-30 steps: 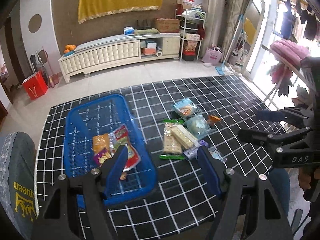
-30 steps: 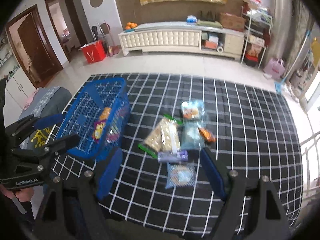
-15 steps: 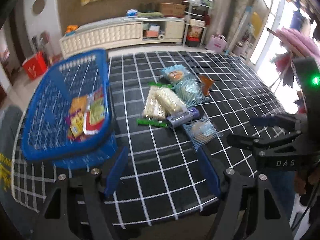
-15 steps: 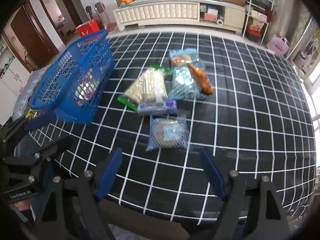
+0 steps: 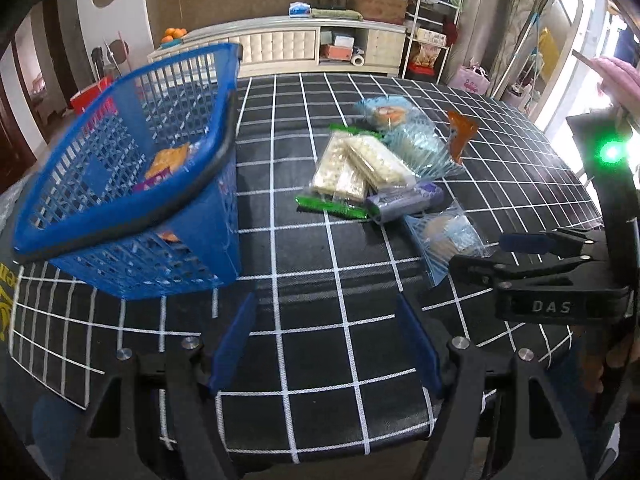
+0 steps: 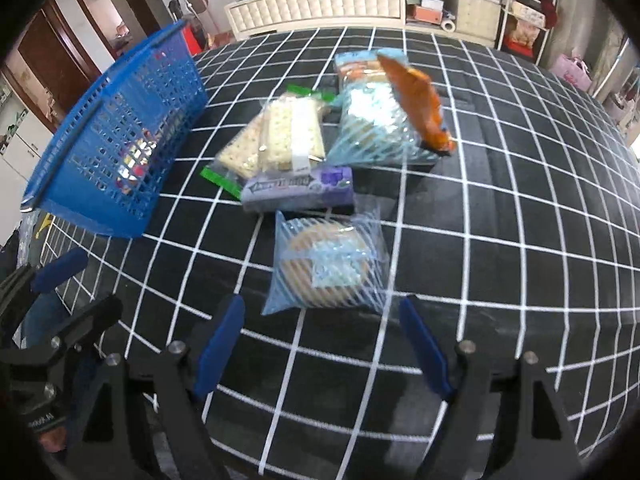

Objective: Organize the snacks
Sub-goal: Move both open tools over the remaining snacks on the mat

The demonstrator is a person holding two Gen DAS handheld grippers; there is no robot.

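A blue plastic basket (image 5: 132,220) (image 6: 96,152) with a few snack packs inside stands on the left of the black grid tablecloth (image 5: 320,340). A pile of snacks lies to its right: cracker packs (image 5: 356,172) (image 6: 276,136), a purple bar (image 5: 404,200) (image 6: 300,188), a blue-striped round biscuit pack (image 5: 444,240) (image 6: 328,264), an orange pack (image 5: 460,136) (image 6: 416,100). My left gripper (image 5: 328,344) is open and empty, low over the cloth in front of the basket. My right gripper (image 6: 320,344) is open, just short of the biscuit pack.
A white low cabinet (image 5: 280,40) and a shelf rack (image 5: 432,36) stand beyond the table. The right gripper's body (image 5: 560,280) shows at the right of the left wrist view. A drying rack with pink cloth (image 5: 616,76) is at the far right.
Both grippers have dropped lower and moved forward toward the table. The biscuit pack now sits right before the right gripper's open fingers. Both stay open.
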